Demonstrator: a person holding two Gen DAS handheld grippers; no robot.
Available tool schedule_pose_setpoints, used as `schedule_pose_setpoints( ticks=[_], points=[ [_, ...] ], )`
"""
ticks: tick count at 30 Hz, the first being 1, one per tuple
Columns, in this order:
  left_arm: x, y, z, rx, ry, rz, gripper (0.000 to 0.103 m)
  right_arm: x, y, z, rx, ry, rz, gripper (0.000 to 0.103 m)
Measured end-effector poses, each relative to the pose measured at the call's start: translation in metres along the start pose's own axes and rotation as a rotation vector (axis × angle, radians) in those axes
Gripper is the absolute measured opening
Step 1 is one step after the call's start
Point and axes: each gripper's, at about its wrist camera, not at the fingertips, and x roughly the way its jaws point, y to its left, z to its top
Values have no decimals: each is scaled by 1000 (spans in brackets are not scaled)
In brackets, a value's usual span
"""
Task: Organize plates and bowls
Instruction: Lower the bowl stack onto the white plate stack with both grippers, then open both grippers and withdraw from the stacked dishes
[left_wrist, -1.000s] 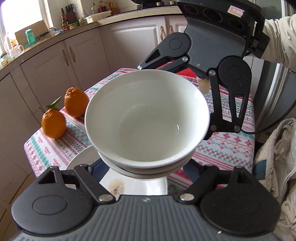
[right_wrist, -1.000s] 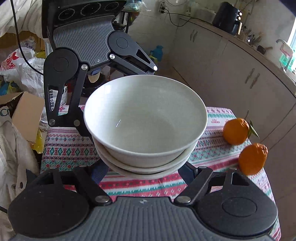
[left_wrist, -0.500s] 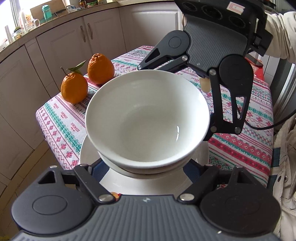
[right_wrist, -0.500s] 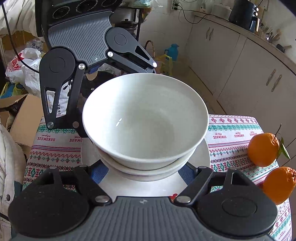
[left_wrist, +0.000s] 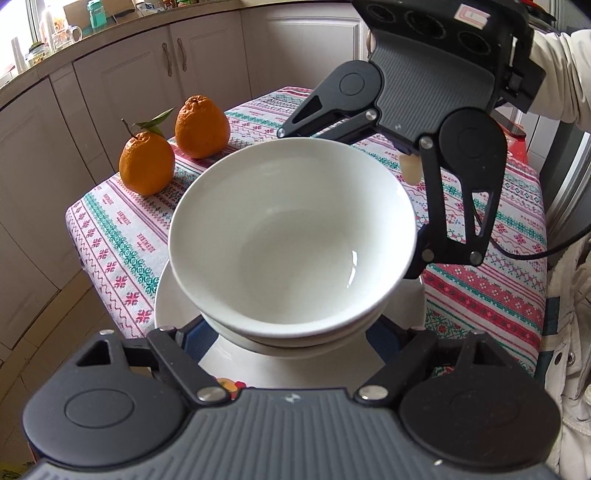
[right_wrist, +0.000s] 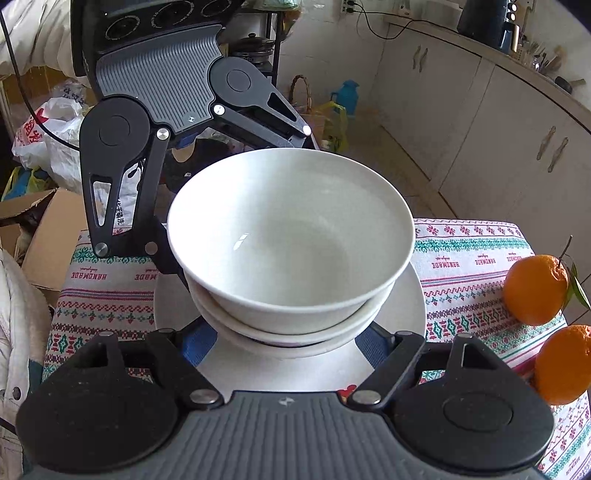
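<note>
Bowls (left_wrist: 291, 236) sit nested, two of them, white, the upper one seated inside the lower, whose rim shows as a second lip just beneath it. The stack hangs over a white plate (left_wrist: 173, 295) that lies on the tabletop (left_wrist: 122, 236), which is covered by a cloth patterned in red, green and white bands. Whether the lower bowl's base touches the plate or is just above it cannot be told, since the base is hidden in both views.

Both claws grip the stack from opposite sides. The left claw (left_wrist: 291, 332) has its blue-padded fingers (left_wrist: 201, 338) spread wide and pressed against the lower bowl's wall on either side, so it is clasped on the bowls. The right claw (right_wrist: 286, 334) does the same from the far side, its blue pads (right_wrist: 197, 341) set against the lower bowl's outer wall. Each claw shows in the other's view beyond the bowls' far rim, angled down toward the stack.

Two oranges (left_wrist: 171, 142) stand close beside each other near the tabletop's edge, well apart from the plate; one carries a stem with green leaves. Kitchen cabinets (left_wrist: 122, 88) line the wall behind them.
</note>
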Motion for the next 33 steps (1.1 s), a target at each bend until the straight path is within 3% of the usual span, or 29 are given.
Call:
schedule_pose_setpoints(
  ticks=[6,10,13,21,25,29,33],
  points=[
    [0,-3,-3,11,-25,13,89,1,1,0,11,6,-4,85],
    [3,-11,-5,47,-43,58,97,1,2,1,21,11,-10,86],
    [4,-19,-9,57,-42,69,97,-4,3,0,43,-16,-20,97],
    [-17,-38,-19,-13,-108,194,99,-33,20,-8,92,-45,-91,98],
    [-40,-54,-23,-81,-178,287,101,-56,38,-13,150,-73,-178,99],
    [-61,-72,-21,-170,-243,400,102,-74,60,-19,245,-73,-337,102],
    [-73,-96,-23,-268,-287,426,102,-91,76,-29,420,-100,-452,103]
  ],
)
